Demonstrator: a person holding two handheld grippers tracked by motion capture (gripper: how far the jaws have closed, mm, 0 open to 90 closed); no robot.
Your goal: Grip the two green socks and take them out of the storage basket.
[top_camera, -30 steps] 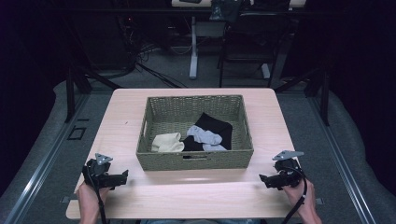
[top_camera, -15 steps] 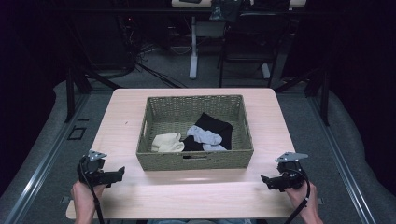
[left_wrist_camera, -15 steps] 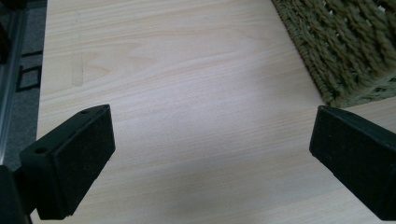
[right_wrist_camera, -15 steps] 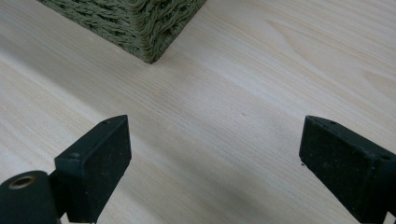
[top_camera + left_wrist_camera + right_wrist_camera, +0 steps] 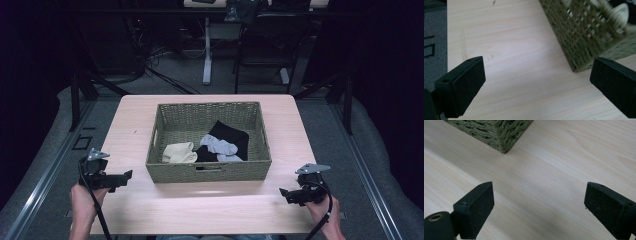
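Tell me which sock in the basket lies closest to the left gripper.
The cream sock, at the basket's front-left; the grey and black socks lie farther right of the left gripper.

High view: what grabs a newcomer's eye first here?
The green woven basket in the middle of the pale wooden table, holding a cream sock at left, a grey sock and a black garment. Then the left gripper and right gripper, both open over bare wood beside the basket's near corners.

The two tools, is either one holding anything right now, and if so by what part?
Nothing is held. The left tool and the right tool both have their jaws wide apart over the bare table, short of the basket.
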